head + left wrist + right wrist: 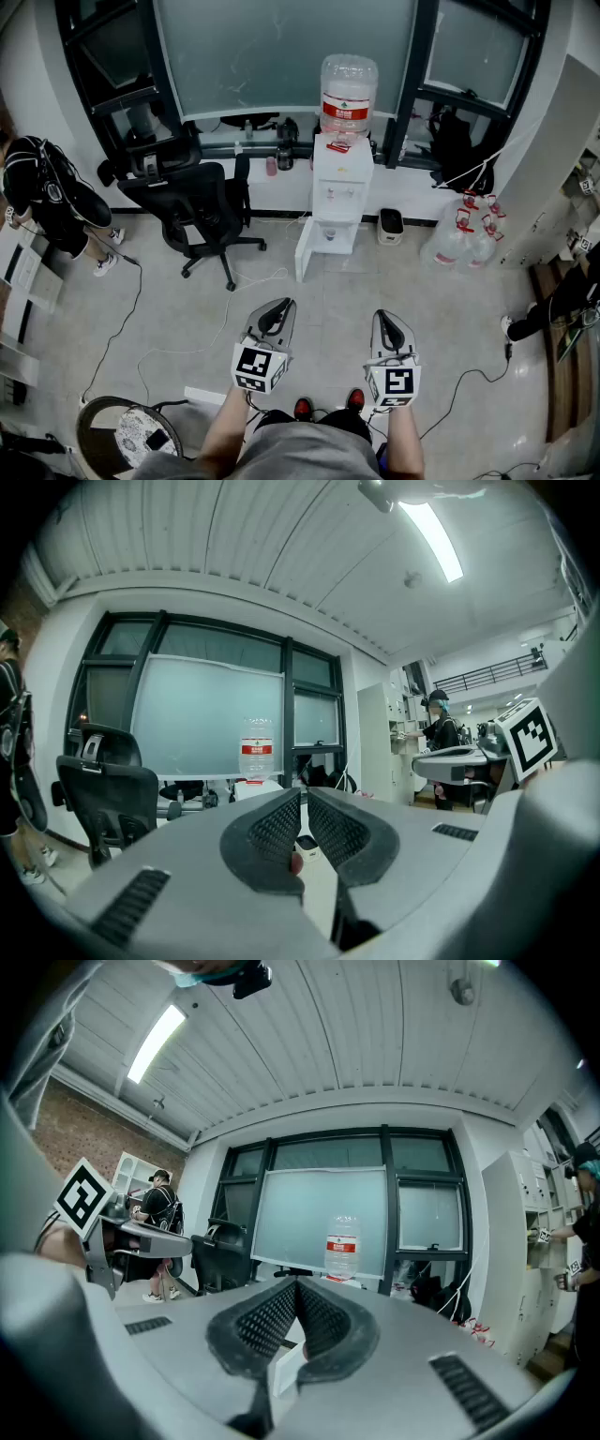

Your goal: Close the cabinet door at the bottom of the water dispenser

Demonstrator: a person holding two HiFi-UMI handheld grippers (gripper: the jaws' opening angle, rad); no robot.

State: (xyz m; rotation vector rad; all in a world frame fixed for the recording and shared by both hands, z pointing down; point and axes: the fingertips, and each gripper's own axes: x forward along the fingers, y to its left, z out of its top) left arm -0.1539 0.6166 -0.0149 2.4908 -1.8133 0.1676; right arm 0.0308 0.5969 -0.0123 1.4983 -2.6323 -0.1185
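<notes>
Seen from the head view, both bare forearms reach forward at waist height. The left gripper (pixel 279 306) points ahead and a touch downward. Its 2 jaws are closed tip to tip with nothing between them, as its own view confirms (pixel 304 793). The right gripper (pixel 384 317) runs parallel to it and level. Its jaws also meet at the tips and hold nothing (pixel 296 1283).

At far left a person (pixel 45 192) in dark clothes stands by the wall. Next comes a black office chair (pixel 192 208), its wheeled base near the cabinet door (pixel 312 249). That door is a white panel at the foot of the water dispenser (pixel 339 183). It stands swung open toward the chair side, with its free edge facing the person holding the grippers. The cabinet opening behind it is shadowed, and what is in it cannot be made out.

A clear jug (pixel 349 92) with a red label sits upside down on the dispenser. A small bin (pixel 391 225) stands just right of it, then a cluster of clear bottles (pixel 464 239).

The tiled floor (pixel 328 309) lies bare between the grippers and the door. A white cable (pixel 255 279) runs on the left and a black cable (pixel 469 375) on the right.
</notes>
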